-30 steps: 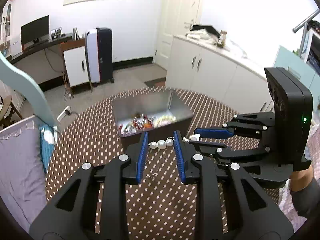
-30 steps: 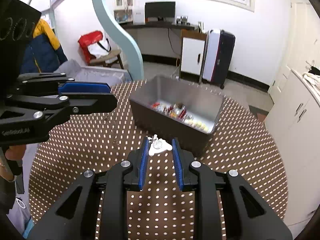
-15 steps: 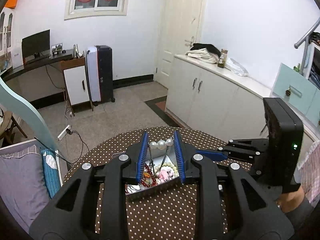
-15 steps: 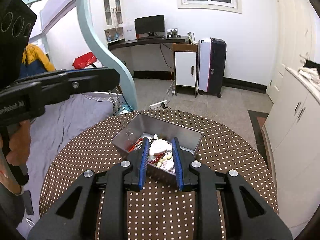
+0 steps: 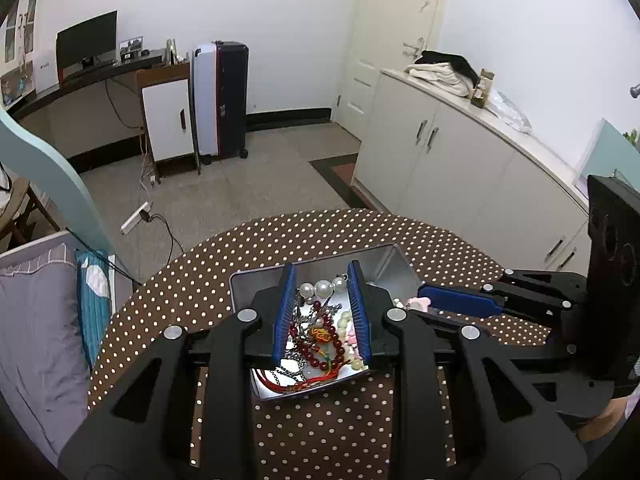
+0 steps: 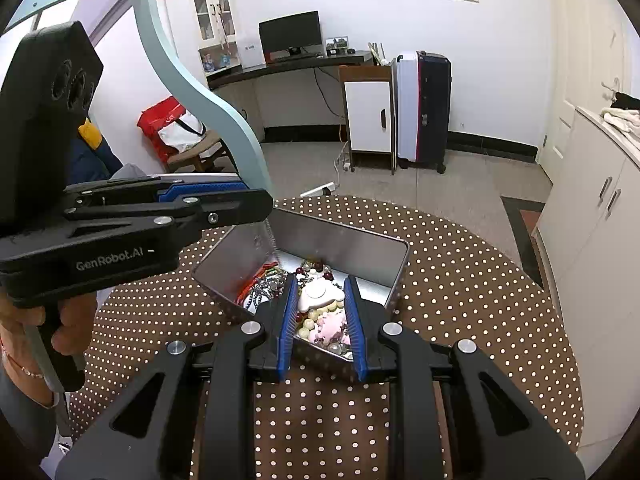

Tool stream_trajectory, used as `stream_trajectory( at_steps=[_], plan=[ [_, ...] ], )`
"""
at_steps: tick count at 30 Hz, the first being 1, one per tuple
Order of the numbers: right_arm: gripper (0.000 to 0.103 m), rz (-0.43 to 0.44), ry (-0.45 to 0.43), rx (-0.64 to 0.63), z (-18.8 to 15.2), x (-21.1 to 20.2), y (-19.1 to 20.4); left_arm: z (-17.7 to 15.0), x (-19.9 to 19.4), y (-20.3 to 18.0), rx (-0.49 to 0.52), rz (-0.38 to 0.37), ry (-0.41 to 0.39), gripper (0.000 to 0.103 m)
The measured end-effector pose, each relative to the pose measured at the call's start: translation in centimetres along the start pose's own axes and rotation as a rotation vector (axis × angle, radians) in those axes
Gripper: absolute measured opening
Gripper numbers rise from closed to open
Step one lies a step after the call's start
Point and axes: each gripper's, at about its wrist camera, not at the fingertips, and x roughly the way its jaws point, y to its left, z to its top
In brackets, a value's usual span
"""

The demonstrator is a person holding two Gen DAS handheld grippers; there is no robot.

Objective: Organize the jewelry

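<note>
A silver metal tin [image 5: 316, 268] [image 6: 340, 236] sits on the round brown polka-dot table [image 5: 320, 420] and holds several bead bracelets and chains. My left gripper [image 5: 322, 286] is shut on a pearl piece [image 5: 322, 288] with a thin chain hanging from it, held above the tin. My right gripper [image 6: 320, 294] is shut on a white charm [image 6: 318, 294], also held above the tin. The right gripper also shows in the left wrist view [image 5: 460, 300], and the left gripper shows in the right wrist view [image 6: 208, 200].
The table's far edge [image 6: 400, 202] drops to a tiled floor. White cabinets [image 5: 460, 160] stand to the right. A suitcase [image 5: 220, 96] and a desk stand at the back wall. A grey bed [image 5: 32, 320] lies left of the table.
Both grippers rose from the table surface with their pieces and now hang over the open tin. The view into the tin went from side-on to looking down into it.
</note>
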Motion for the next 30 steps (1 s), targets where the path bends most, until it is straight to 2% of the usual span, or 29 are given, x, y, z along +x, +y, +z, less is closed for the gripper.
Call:
stream_trajectory(
  at_steps=[9,11,12,13,24,30],
  plan=[
    [0.021,0.0,0.018,0.002,-0.2,0.9,0.2,-0.8,1.4,0.3,0.007,0.037,0.032,0.028],
    [0.021,0.0,0.019,0.005,-0.2,0.9,0.2,-1.0,1.4,0.1,0.012,0.051,0.033,0.043],
    [0.021,0.0,0.019,0.006,-0.1,1.0,0.2,-1.1,1.3,0.1,0.011,0.066,0.027,0.061],
    [0.021,-0.001,0.019,0.006,0.0,1.1,0.1,-1.1,1.2,0.1,0.009,0.076,0.016,0.062],
    [0.021,-0.008,0.016,0.02,0.0,1.7,0.1,-1.7,0.2,0.2,0.009,0.109,0.001,0.062],
    [0.021,-0.007,0.005,0.03,0.1,1.6,0.3,-2.0,-0.6,0.3,0.018,0.151,-0.015,0.069]
  ],
)
